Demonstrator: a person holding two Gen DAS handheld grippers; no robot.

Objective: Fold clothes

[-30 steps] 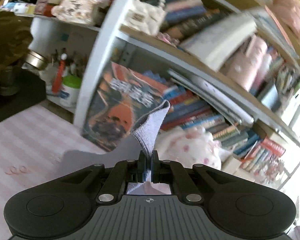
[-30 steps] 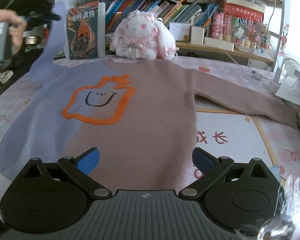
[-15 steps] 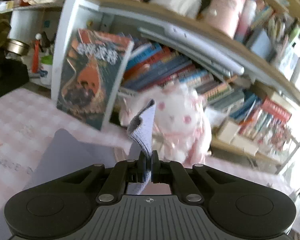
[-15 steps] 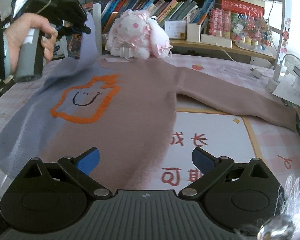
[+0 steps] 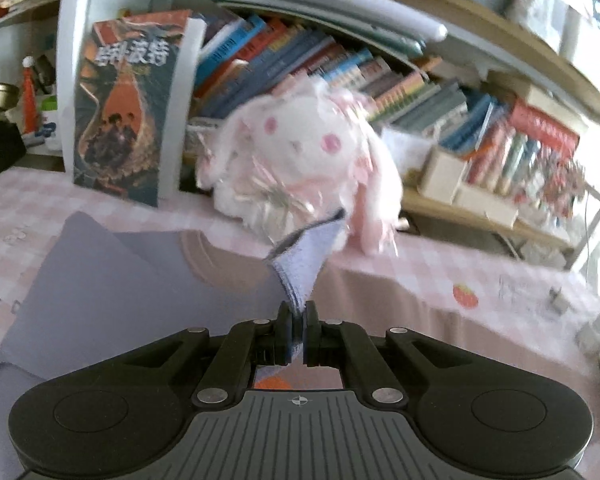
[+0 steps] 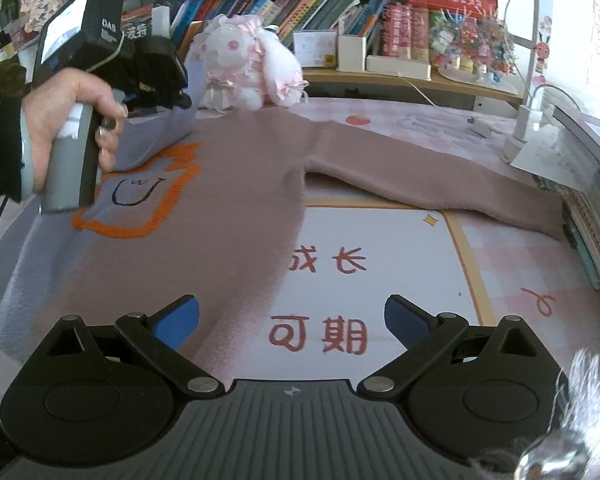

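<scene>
A sweater point(image 6: 236, 184), lilac on the left and dusty pink on the right, lies flat on the table with an orange outlined face on its chest. Its right sleeve point(image 6: 440, 176) stretches out to the right. My left gripper point(image 5: 298, 334) is shut on the lilac left sleeve cuff point(image 5: 304, 268) and holds it above the sweater's chest; it shows in the right wrist view point(image 6: 180, 98) over the upper left of the sweater. My right gripper point(image 6: 292, 320) is open and empty, low over the sweater's hem edge and the mat.
A white and pink plush rabbit point(image 6: 244, 68) sits behind the collar. A bookshelf point(image 6: 340, 12) runs along the back. A charger and cable point(image 6: 528, 120) and stacked papers point(image 6: 588, 184) lie at the right. A printed mat point(image 6: 380, 272) covers the table.
My left gripper has carried the lilac sleeve rightward and down, from the far left to over the sweater's chest. My right gripper has shifted slightly right.
</scene>
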